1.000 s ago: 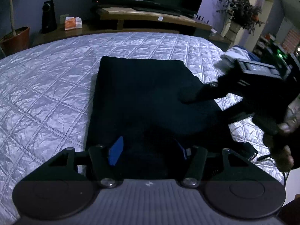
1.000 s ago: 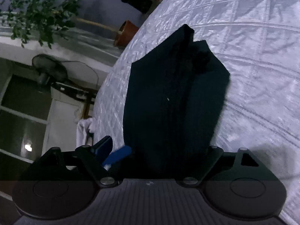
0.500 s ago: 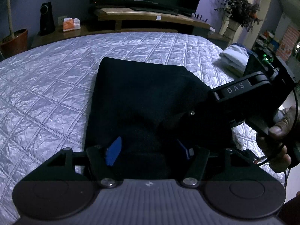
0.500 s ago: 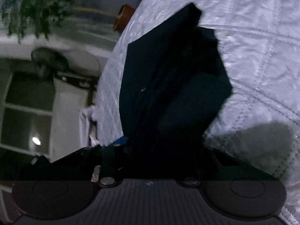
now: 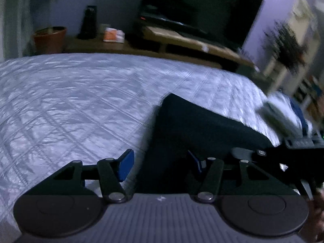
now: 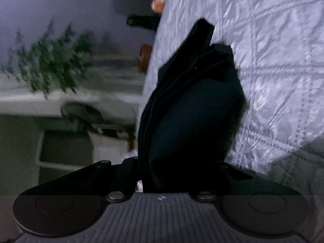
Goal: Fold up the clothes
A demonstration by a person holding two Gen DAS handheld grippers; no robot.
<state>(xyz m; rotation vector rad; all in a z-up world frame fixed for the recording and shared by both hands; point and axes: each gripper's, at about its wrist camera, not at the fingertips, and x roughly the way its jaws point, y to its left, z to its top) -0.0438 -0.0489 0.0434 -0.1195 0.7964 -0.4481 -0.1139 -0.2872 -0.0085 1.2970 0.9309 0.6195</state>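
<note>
Left of the dark flat television (image 5: 200, 14), a terracotta plant pot (image 5: 49, 39) stands beyond the quilted silver-white bedspread (image 5: 81, 101). The left gripper (image 5: 162, 162) gapes open. The folded black garment (image 6: 192, 111) hangs, apparently pinched by the right gripper (image 6: 178, 174).

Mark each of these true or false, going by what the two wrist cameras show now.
1. The dark garment lies on a quilted pale bedspread. True.
2. The left gripper has its jaws shut on the garment. False: they stand wide apart, the blue pads clear of each other.
3. The right gripper has the garment bunched between its jaws. True.
4. A potted plant in a terracotta pot stands beyond the bed. True.
5. The garment is bright red. False: it is black or very dark.
</note>
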